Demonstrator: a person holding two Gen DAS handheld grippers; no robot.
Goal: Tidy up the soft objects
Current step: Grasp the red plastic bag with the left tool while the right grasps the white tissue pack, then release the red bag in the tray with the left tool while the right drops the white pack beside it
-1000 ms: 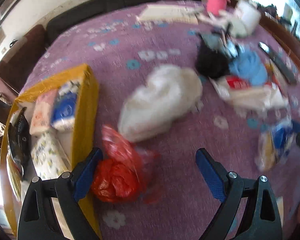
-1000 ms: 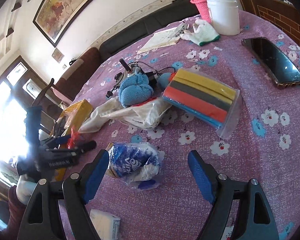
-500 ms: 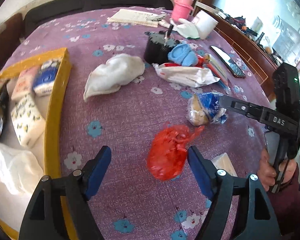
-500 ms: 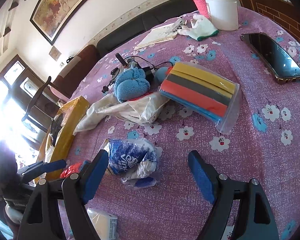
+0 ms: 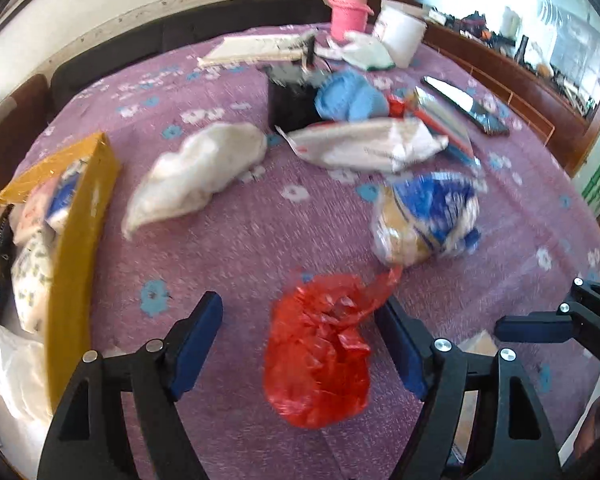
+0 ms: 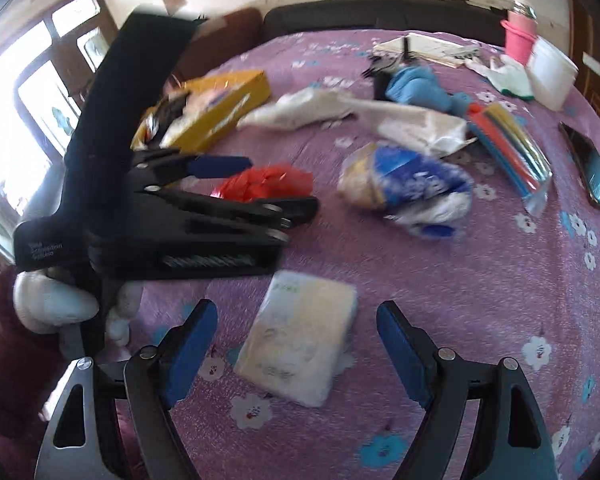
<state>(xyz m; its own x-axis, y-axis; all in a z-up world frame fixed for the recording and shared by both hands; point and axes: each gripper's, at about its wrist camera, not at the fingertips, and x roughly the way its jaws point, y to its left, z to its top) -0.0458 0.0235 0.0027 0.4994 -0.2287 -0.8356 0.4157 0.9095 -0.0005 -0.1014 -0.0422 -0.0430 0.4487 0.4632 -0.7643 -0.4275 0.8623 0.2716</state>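
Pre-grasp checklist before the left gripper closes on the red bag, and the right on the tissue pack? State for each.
1. Red plastic bag between the left gripper fingers: ok, it sits nearer the right-hand pad.
2. Left jaws open, pads not pressing on the bag: ok.
3. Tissue pack between the right gripper fingers: ok, jaws open with a gap on both sides.
4. Grippers clear of each other: cannot tell; they are close and both views are blurred.
5. Yellow box has room for more: cannot tell, packs already lie inside.
6. Blue-and-white bag clear of the left grasp: ok, it lies beyond the fingertips.
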